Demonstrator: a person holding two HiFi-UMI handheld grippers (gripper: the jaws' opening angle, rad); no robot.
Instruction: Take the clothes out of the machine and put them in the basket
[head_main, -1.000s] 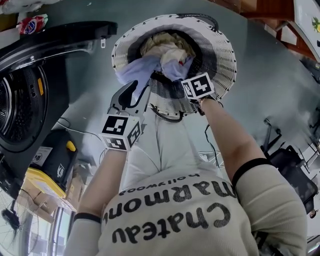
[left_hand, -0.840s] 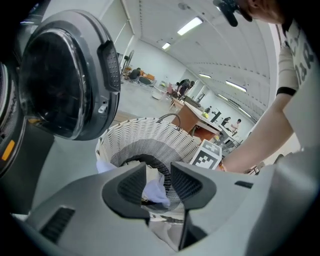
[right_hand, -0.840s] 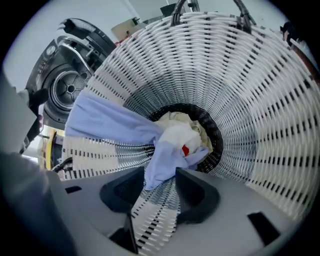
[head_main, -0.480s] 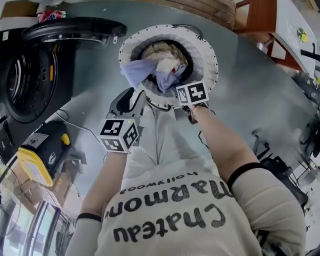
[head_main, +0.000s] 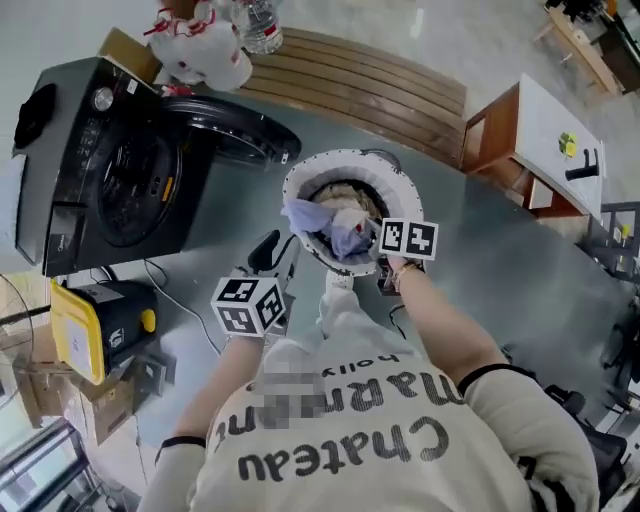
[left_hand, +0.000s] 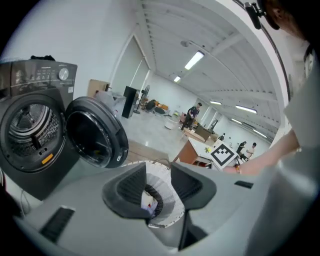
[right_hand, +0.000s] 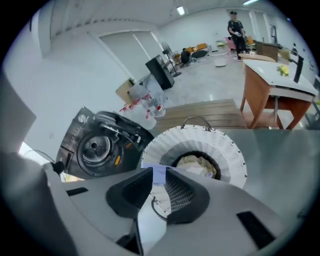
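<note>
The white woven round basket (head_main: 345, 160) stands on the grey floor (head_main: 480, 240), beside the open round door (head_main: 235, 130) of the black front-loading washing machine (head_main: 120, 180). The clothes lie in the basket: a cream bundle (head_main: 345, 195) sits in its well, and a pale blue garment (head_main: 305, 215) drapes over the rim on the machine side. The grey two-jaw left gripper (left_hand: 157, 187) is held clear of the basket on that same side. Its jaws stand apart with nothing between them, and the basket shows through the gap. The grey two-jaw right gripper (right_hand: 159, 192) points down at the basket from the near rim. Its jaws have just been closing to a narrow gap. No cloth is between them; the pale blue garment lies beyond the tips.
</note>
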